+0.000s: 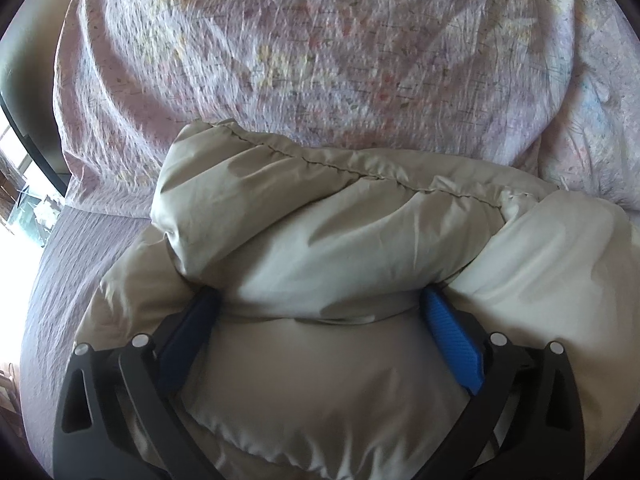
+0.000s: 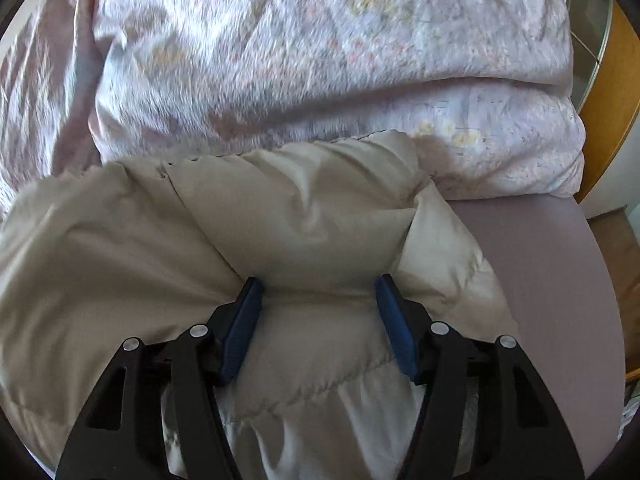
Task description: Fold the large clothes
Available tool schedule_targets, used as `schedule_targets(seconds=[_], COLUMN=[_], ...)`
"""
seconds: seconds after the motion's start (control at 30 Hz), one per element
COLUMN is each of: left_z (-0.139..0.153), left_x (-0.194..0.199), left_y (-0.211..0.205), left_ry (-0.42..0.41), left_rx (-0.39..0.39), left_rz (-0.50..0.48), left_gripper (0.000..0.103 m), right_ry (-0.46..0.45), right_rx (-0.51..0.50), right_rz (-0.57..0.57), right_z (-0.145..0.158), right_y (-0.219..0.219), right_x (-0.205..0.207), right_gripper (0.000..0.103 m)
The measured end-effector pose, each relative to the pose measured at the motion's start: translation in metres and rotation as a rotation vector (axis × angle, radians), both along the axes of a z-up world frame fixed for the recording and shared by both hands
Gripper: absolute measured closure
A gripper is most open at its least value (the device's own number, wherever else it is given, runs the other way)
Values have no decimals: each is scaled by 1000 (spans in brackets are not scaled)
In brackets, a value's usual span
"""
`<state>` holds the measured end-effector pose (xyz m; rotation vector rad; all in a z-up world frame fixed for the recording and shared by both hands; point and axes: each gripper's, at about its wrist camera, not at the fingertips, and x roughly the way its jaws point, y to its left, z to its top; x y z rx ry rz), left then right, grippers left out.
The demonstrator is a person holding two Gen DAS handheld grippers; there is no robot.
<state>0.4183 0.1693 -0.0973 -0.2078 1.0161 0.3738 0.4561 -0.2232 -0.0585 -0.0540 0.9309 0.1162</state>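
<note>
Bed [image 1: 76,264] under everything, mauve cover. A patterned pink duvet [image 1: 304,48] is bunched across the far side, beyond my work.

Padded beige jacket [image 1: 320,240] lies on the bed, near edge toward me, far edge against the duvet. It is folded over itself into a thick roll with a stitched seam along the top.

My left gripper [image 1: 320,312]: jaws spread wide, tips sunk in at either end of the roll's near fold, puffy fabric bulging between. Pads flank it; no pinch that I can see.

My right gripper [image 2: 318,300]: jaws parted, a fold of the same jacket [image 2: 304,220] sitting between the blue pads [image 2: 240,332]. Pads beside the cloth, not squeezing it flat.
</note>
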Motion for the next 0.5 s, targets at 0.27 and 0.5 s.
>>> schedule_targets(seconds=[0.27, 0.5], left_z=[-6, -9], left_x=[0, -4], left_y=[3, 0], left_ry=[-37, -93], left_rx=[6, 25], left_rz=[-3, -2], left_gripper=[2, 2], right_ry=[-24, -86], right_rx=[-12, -17], right_rz=[11, 20], right_z=[-29, -61], right_y=[6, 20], right_x=[10, 15], right_gripper=[35, 30])
